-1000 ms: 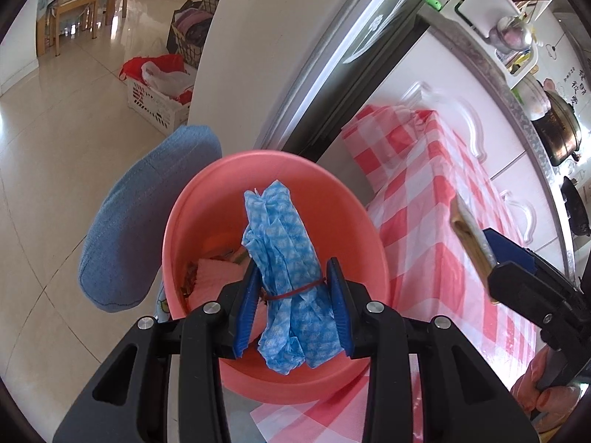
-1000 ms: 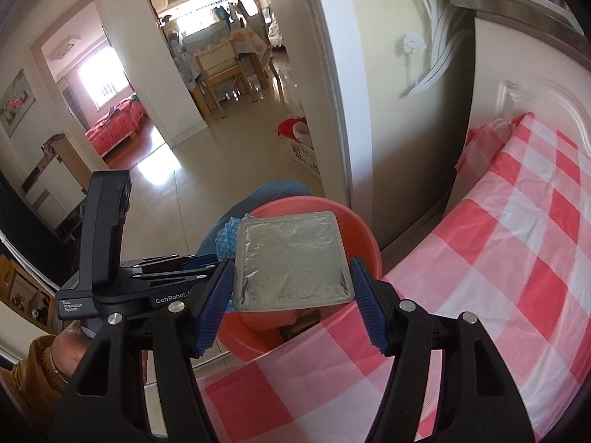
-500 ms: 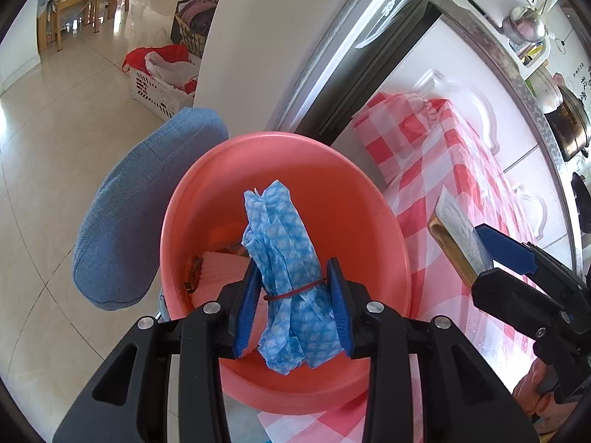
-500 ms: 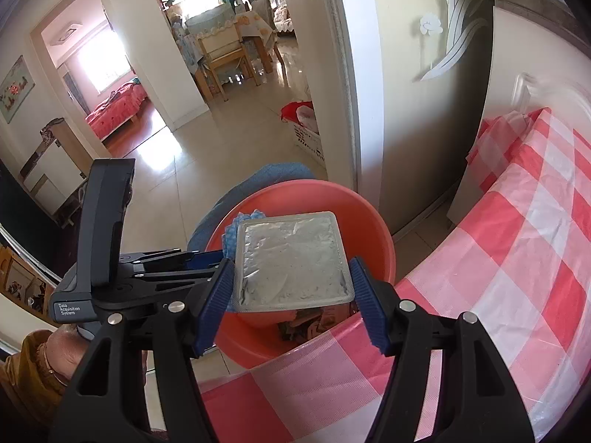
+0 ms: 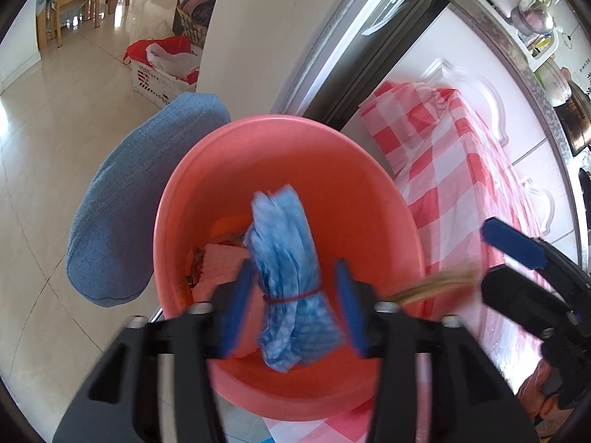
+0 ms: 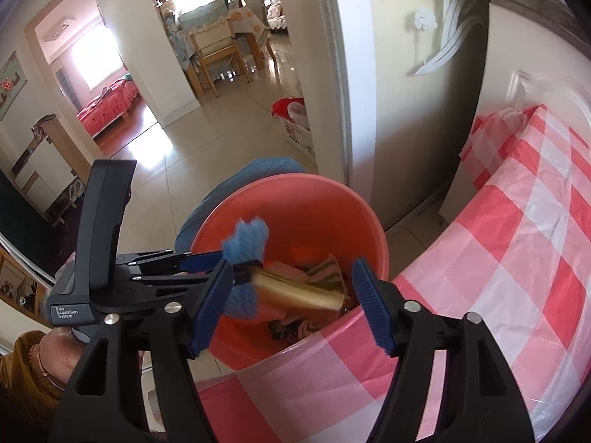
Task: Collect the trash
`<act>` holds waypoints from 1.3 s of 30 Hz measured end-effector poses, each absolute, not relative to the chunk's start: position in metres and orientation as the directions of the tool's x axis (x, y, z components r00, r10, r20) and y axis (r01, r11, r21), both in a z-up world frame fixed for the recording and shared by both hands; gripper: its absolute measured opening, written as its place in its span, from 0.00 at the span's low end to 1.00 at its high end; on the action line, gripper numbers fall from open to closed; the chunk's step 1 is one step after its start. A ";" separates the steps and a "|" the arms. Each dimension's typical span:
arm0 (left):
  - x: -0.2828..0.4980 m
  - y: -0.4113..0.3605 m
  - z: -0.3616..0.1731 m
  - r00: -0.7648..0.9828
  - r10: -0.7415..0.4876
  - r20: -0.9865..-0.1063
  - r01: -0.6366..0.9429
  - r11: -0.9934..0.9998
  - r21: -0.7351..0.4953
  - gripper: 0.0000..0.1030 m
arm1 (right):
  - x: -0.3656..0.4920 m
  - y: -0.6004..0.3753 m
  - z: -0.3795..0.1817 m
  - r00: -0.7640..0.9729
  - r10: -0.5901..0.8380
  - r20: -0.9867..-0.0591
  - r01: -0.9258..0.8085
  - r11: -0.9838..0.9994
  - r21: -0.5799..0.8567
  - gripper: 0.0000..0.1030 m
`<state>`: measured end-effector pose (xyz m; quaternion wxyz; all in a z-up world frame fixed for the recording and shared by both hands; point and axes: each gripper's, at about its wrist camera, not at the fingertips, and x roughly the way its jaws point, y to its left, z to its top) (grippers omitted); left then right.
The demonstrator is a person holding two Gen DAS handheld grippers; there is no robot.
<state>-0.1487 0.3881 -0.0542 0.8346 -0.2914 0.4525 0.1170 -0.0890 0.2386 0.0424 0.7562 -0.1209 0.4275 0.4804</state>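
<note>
My left gripper [image 5: 293, 306] and right gripper [image 6: 291, 304] have just been opening: one red-banded blue cloth bundle [image 5: 290, 258], one blurred gold-edged packet [image 6: 295, 289] over the pink bucket [image 5: 332, 170].

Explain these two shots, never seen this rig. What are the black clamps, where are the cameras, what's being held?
There is no robot here: a person holds a hand-operated two-finger gripper in each hand, each with a fisheye camera looking along its fingers. One picture is from the left gripper, the other from the right gripper; each also catches the other gripper from the side. Both hang over a pink basin of trash next to a table with a red-checked tablecloth. A blue cushion sits beside the basin. Both sets of jaws have just been opening. A blue cloth bundle tied with a red band is between the left pads, and a flat foil packet tilts between the right ones. Both look released and seem to be dropping into the basin.
</note>
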 end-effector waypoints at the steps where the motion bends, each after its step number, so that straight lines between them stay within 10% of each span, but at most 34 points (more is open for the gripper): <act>1: -0.149 0.388 -0.054 0.561 -0.060 -0.826 -0.465 0.803 -0.374 0.73 | -0.088 0.236 0.043 0.184 0.629 -0.756 -0.825 0.517 0.230 0.71; 5: -0.150 0.385 -0.048 0.555 -0.005 -0.832 -0.484 0.811 -0.329 0.86 | -0.085 0.220 0.053 0.245 0.642 -0.727 -0.794 0.563 0.229 0.79; 39: -0.150 0.297 0.054 0.651 0.284 -0.704 -0.419 0.908 -0.021 0.91 | -0.082 0.071 0.078 0.493 0.578 -0.650 -0.594 0.770 0.234 0.91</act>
